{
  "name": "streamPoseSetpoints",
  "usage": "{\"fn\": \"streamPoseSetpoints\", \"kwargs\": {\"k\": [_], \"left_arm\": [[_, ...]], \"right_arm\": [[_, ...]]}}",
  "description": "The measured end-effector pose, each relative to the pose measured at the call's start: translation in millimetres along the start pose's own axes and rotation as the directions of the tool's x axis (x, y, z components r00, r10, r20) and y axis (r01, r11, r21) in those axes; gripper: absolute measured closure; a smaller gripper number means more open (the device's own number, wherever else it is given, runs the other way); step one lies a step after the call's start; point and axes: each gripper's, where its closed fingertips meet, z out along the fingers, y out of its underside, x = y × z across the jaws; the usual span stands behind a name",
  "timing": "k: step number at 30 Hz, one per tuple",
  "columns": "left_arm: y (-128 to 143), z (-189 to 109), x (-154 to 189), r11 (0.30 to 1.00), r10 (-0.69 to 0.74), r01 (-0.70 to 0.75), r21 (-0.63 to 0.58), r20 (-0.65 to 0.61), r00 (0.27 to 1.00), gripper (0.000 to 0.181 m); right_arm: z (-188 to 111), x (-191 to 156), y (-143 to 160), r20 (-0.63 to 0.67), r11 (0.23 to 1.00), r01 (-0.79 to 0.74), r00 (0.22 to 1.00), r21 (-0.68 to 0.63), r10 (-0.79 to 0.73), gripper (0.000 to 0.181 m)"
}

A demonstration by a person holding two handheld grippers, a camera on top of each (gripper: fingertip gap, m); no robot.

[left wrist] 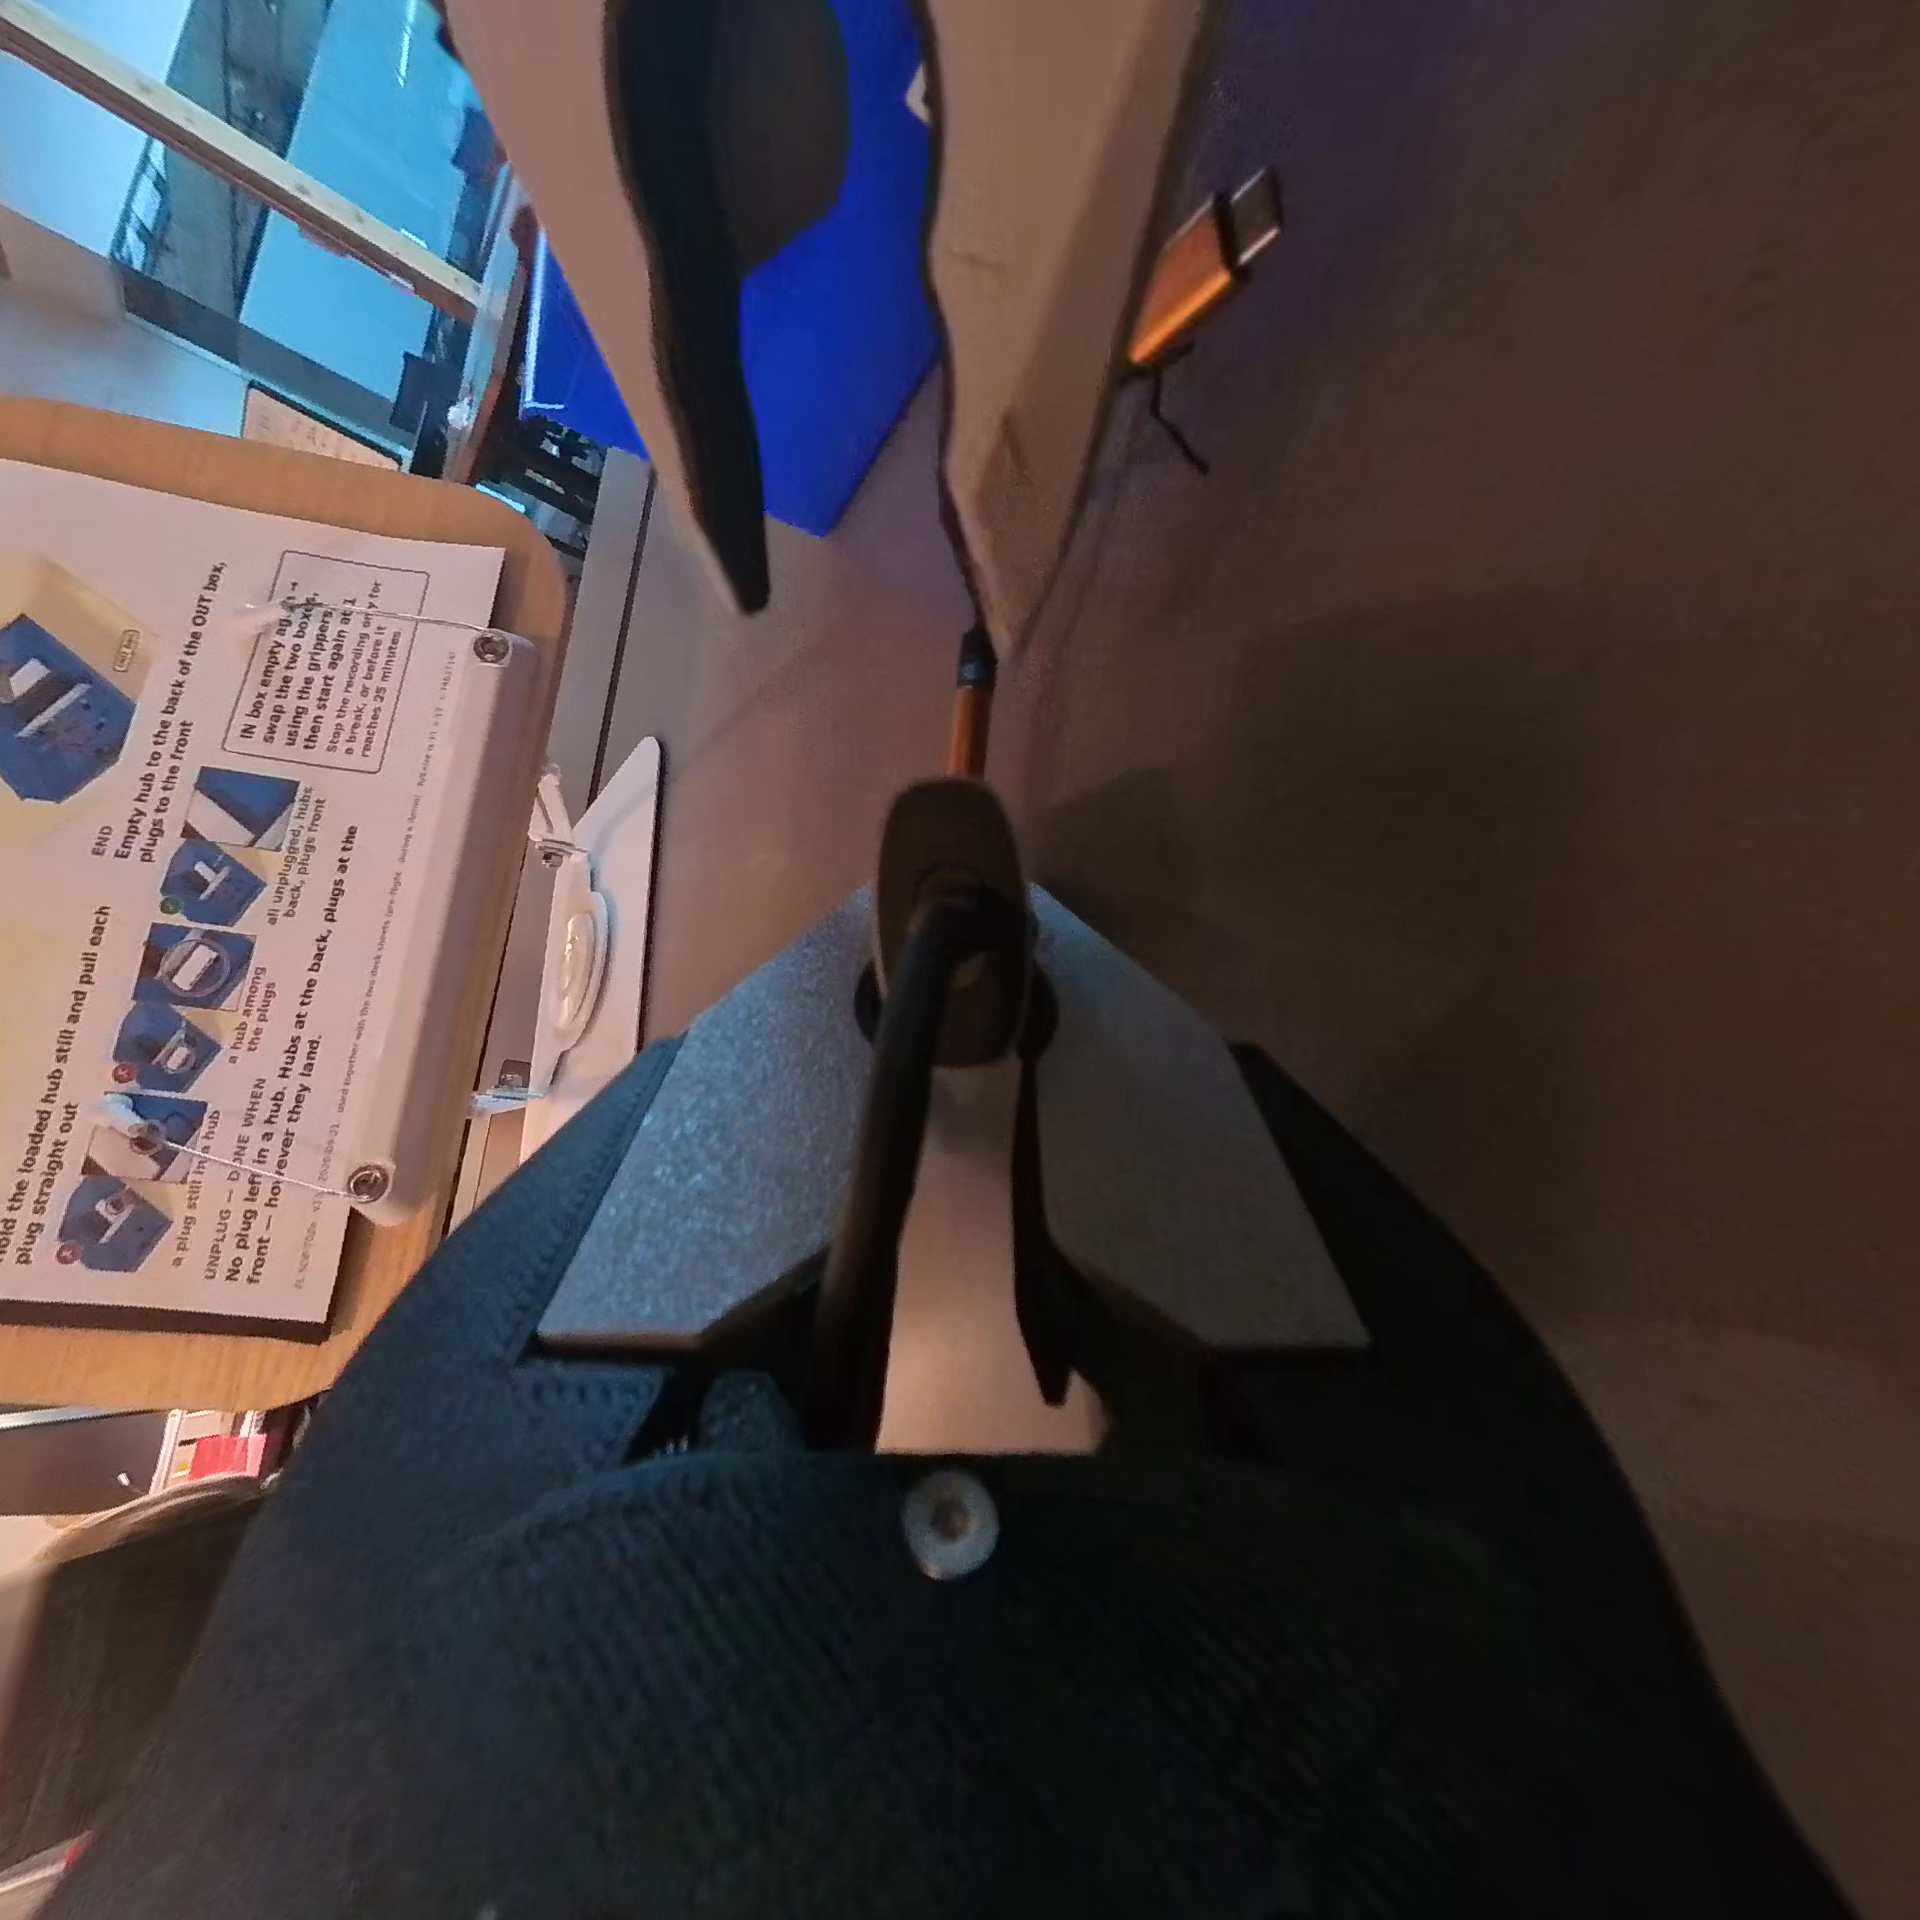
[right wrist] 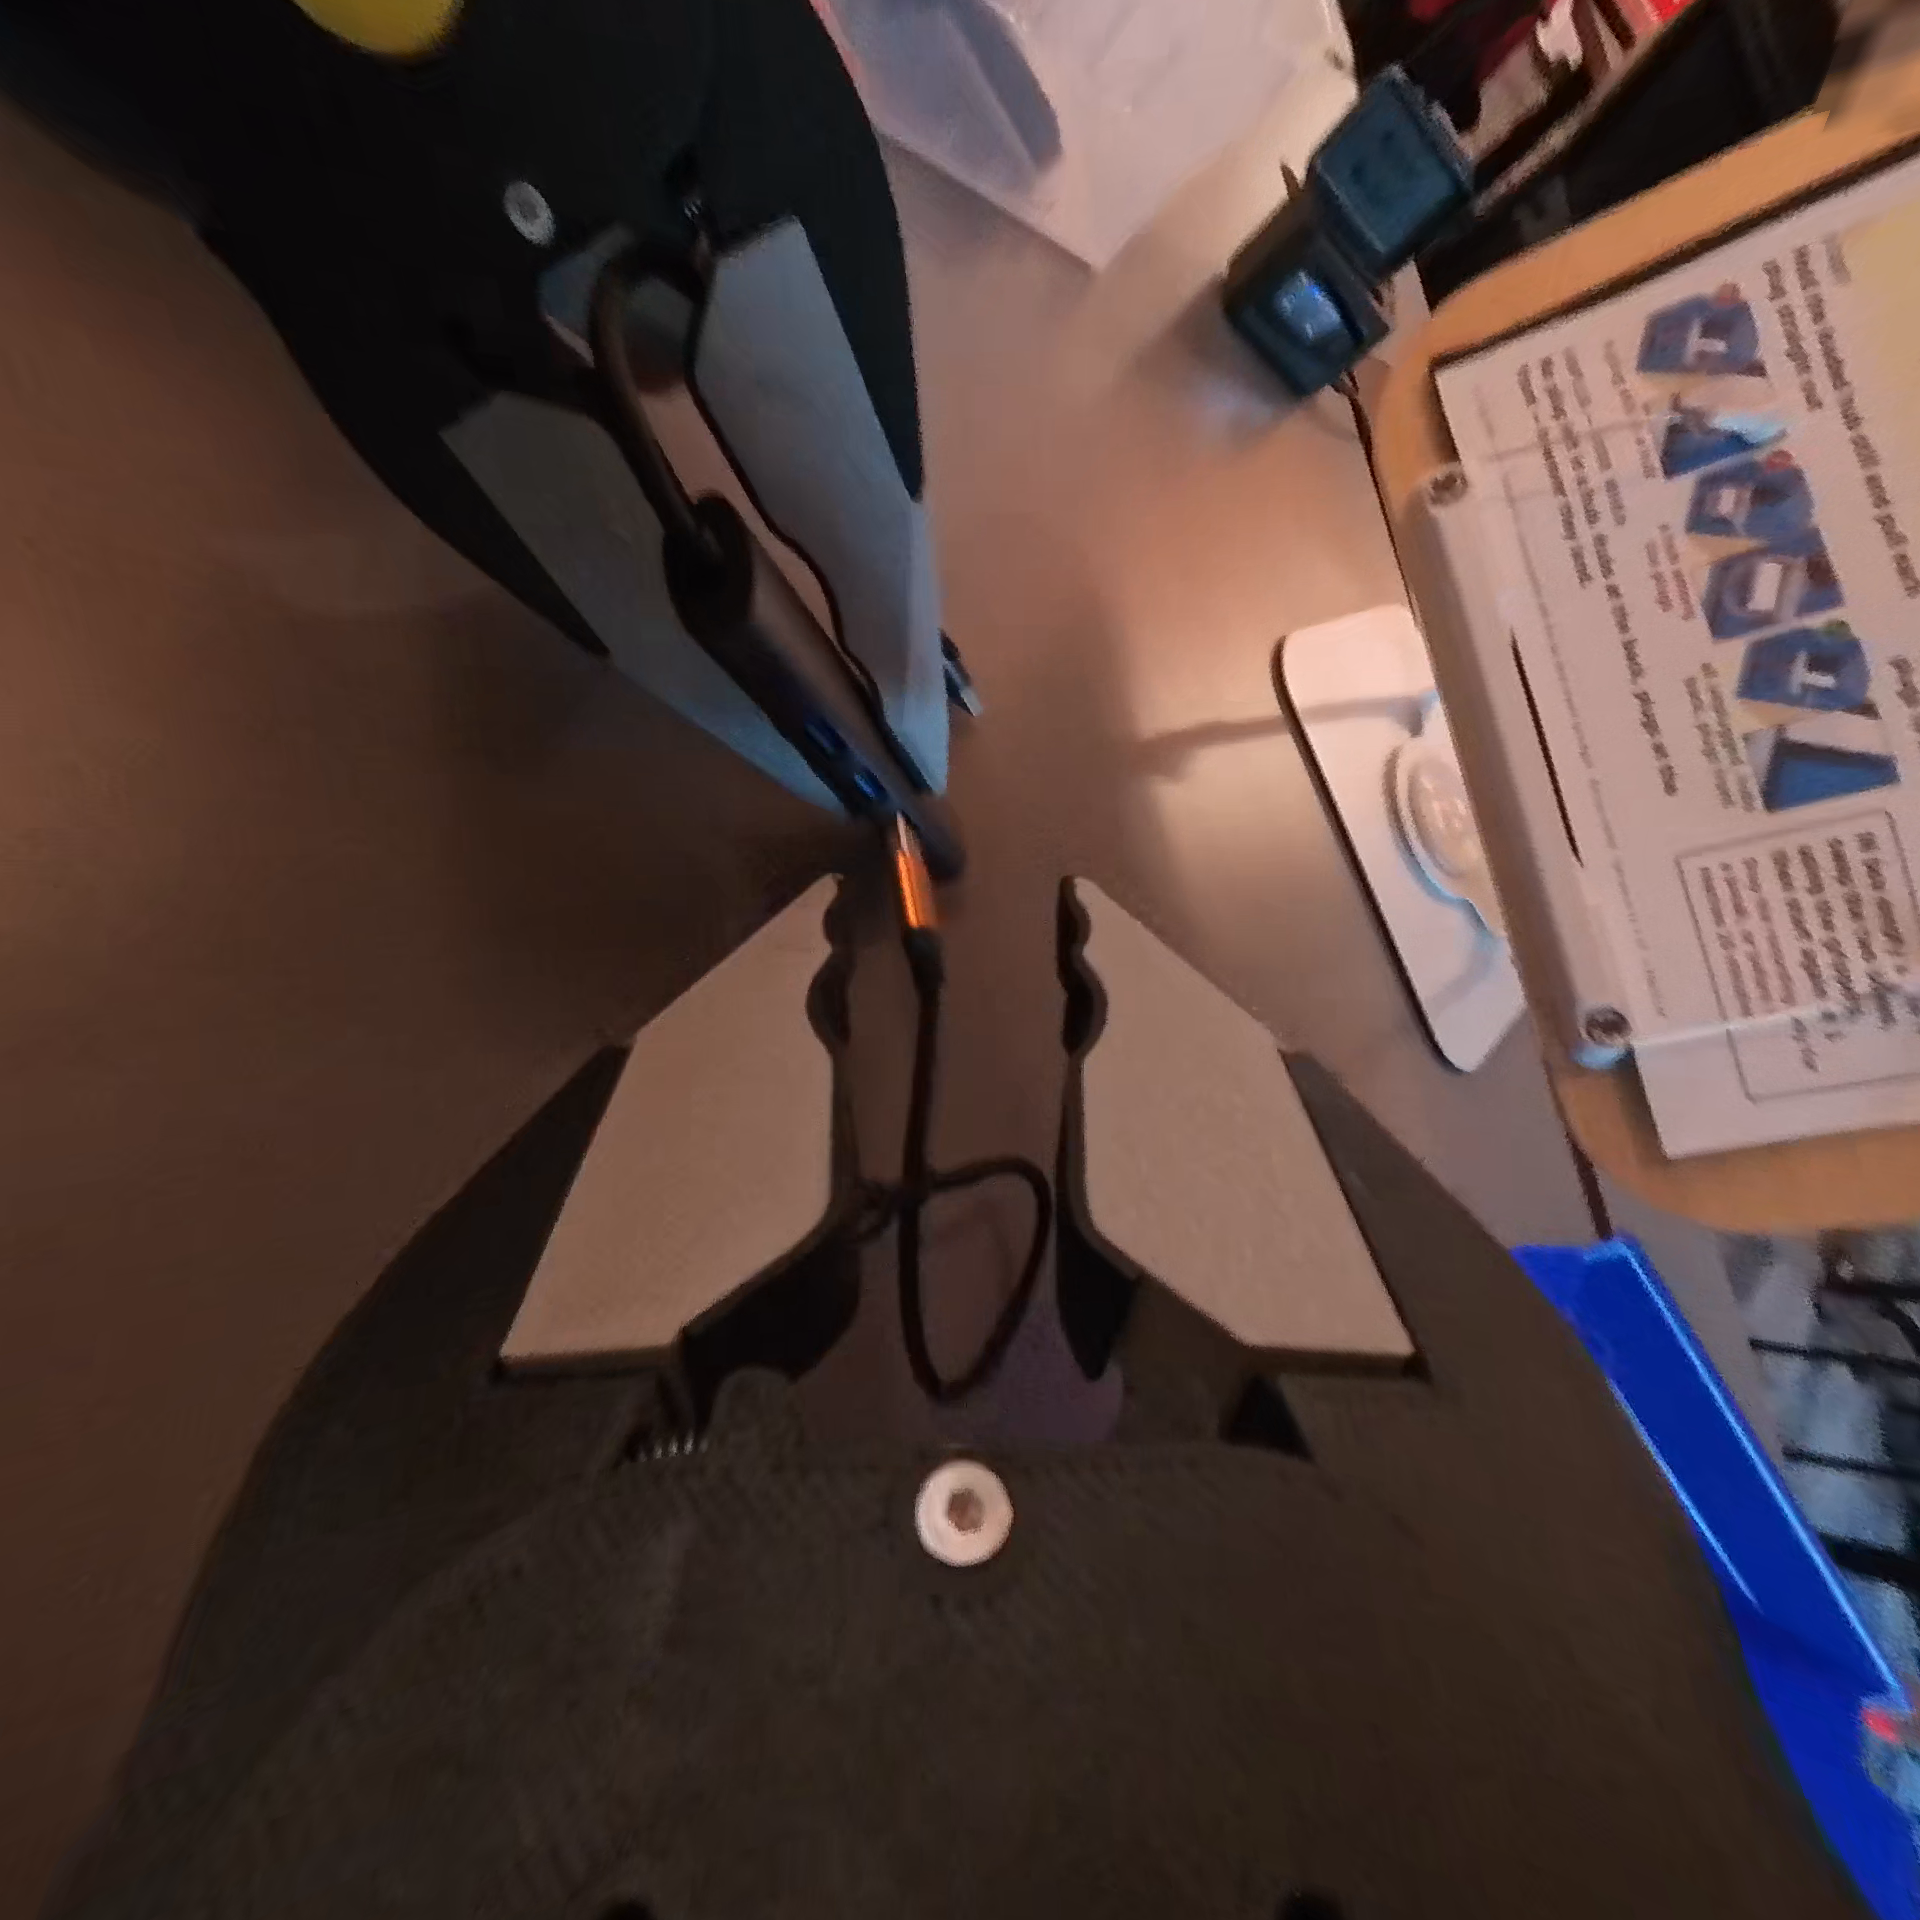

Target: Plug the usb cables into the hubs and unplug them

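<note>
While the hub (right wrist: 769,665) is clamped between the closed fingers of the left gripper (right wrist: 914,769) at the far left of the right wrist view, its black cable (right wrist: 644,416) is looped back past that gripper's body. An orange plug (right wrist: 916,891) is seen at the hub's near end, whether seated or only touching cannot be told. The right gripper (right wrist: 951,904) is held with its fingers apart around the plug's thin lead (right wrist: 925,1143), gripping nothing. A printed sheet (right wrist: 1704,665) on a wooden board (right wrist: 1621,1174) lies to the right, with a blue bin (right wrist: 1683,1455) nearer.

In the left wrist view, a second orange plug (left wrist: 1205,275) lies far right on the table (left wrist: 1558,935).
</note>
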Motion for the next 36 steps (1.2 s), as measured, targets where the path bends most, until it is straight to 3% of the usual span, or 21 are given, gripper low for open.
{"fn": "streamPoseSetpoints", "kwargs": {"k": [5, 11, 36], "left_arm": [[-1.0, -0.6, 0.1, 1.000, -0.011, 0.011, 0.009, -0.009, 1.000, 0.166], [1.3, 0.1, 0.7, 1.000, -0.019, 0.019, -0.006, -0.017, 1.000, 0.166], [-2.5, -2.4, 5.3, 0.999, -0.026, 0.024, -0.024, -0.057, 0.998, 0.166]], "right_arm": [[7.3, 1.2, 41.5, 0.001, 0.977, 0.033, 0.999, -0.208, -0.033, 0.150], [23.9, -5.4, 34.7, 0.003, 0.985, 0.080, 0.997, -0.153, -0.081, 0.177], [21.7, -12.0, 26.2, 0.126, 0.995, 0.082, 0.989, -0.058, -0.074, 0.179]]}}
